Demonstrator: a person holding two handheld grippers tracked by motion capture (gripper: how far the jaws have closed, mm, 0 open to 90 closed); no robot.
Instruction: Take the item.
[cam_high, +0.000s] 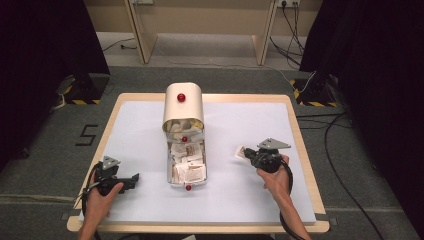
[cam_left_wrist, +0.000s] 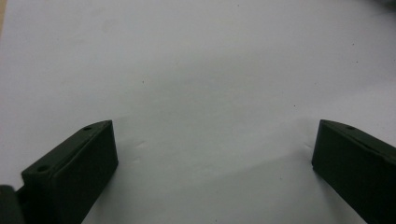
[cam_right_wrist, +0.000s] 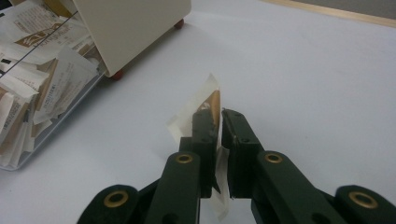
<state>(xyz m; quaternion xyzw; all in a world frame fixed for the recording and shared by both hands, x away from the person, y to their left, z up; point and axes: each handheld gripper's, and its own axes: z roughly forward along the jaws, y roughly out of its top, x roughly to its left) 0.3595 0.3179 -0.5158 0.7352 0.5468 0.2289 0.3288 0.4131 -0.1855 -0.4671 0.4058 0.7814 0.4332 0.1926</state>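
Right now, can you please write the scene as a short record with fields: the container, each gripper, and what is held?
container: cream box with red knobs, its clear drawer pulled toward the person, full of paper sachets
right gripper: fingers shut on one sachet, right of the box, above the table
left gripper: fingers open, nothing between them, over bare table left of the drawer
held: one white and brown sachet
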